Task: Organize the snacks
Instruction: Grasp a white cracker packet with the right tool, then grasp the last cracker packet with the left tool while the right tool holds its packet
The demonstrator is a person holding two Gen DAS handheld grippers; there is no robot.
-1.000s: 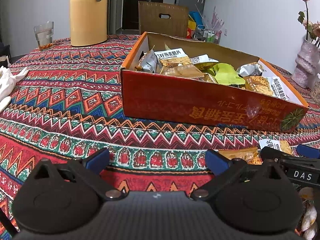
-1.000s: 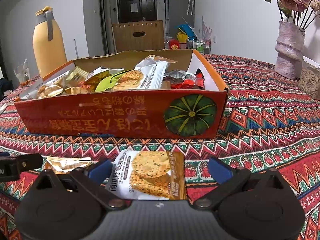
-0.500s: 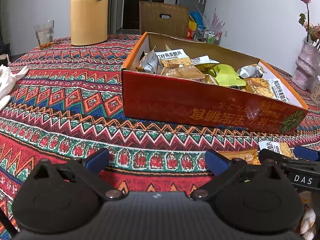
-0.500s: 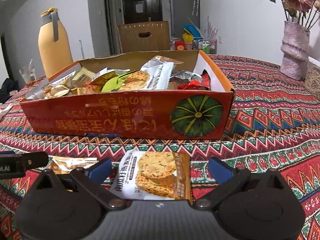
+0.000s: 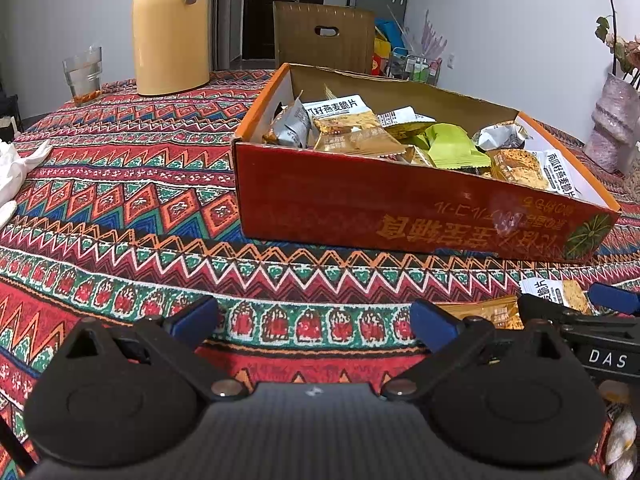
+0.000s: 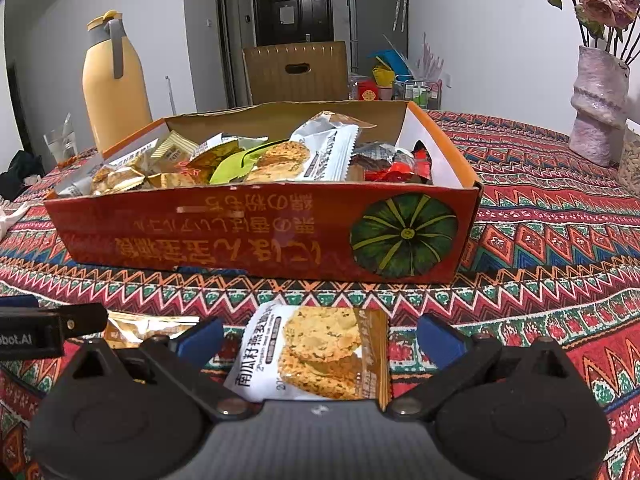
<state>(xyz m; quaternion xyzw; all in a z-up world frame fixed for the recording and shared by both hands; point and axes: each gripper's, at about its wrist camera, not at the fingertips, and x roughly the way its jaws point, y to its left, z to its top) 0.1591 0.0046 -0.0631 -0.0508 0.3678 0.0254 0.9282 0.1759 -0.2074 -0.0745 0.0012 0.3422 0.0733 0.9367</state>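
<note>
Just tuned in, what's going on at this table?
A person holding two grippers is tidying snacks into the red box, which already holds many packets. The right gripper sits low with its jaws open around a cracker packet lying on the tablecloth, not yet gripped. A gold packet lies beside it. The left gripper is open and empty over the cloth.

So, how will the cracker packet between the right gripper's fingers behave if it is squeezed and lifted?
The cracker packet lies flat on the cloth, thin and probably light. Its glossy film looks slippery, so it may slide in the right gripper. The picture on it shows crisp crackers; if that is the content, a hard squeeze could break them.
</note>
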